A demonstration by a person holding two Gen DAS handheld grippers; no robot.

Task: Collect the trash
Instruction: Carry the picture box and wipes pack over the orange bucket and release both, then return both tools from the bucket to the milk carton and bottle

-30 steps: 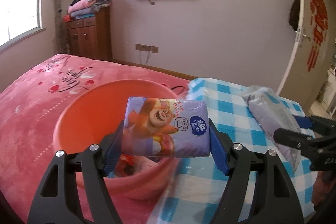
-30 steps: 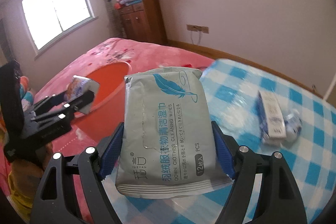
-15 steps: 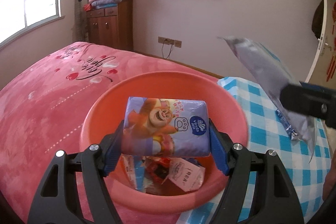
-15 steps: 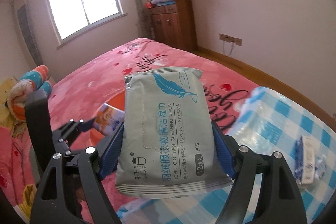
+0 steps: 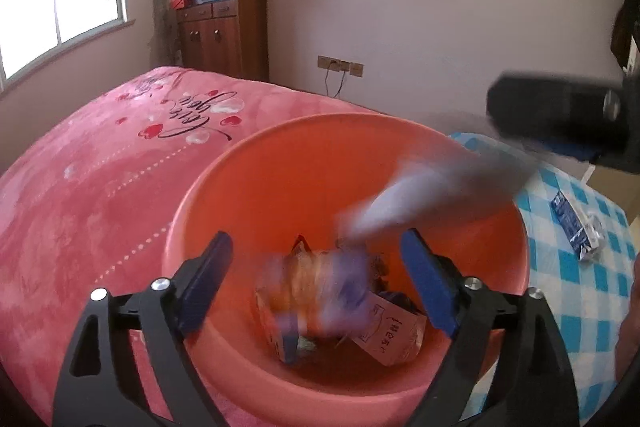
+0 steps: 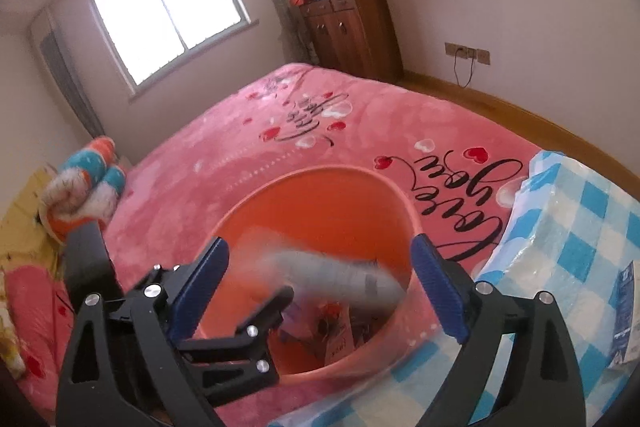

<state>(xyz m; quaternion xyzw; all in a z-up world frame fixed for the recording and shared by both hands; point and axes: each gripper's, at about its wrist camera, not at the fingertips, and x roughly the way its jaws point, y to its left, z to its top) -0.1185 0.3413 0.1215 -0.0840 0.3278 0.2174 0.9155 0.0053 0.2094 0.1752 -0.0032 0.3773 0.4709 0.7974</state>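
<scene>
An orange basin [image 5: 248,195] sits on the pink bed, with several wrappers in its bottom; it also shows in the right wrist view [image 6: 320,187]. My left gripper [image 5: 316,275] is open above the basin. A blurred purple tissue pack [image 5: 320,291] is falling free below it. My right gripper [image 6: 320,279] is open over the basin. A blurred grey wipes pack [image 6: 332,275] is dropping from it, and shows as a grey streak in the left wrist view [image 5: 432,195].
A blue checked cloth [image 6: 580,227] lies right of the basin, with a blue and white wrapper [image 5: 576,227] on it. The pink bedspread [image 5: 100,187] spreads left. A striped pillow [image 6: 84,187] lies at the far left.
Both grippers have opened over the basin. The tissue pack and the wipes pack have left the jaws and are falling into it.
</scene>
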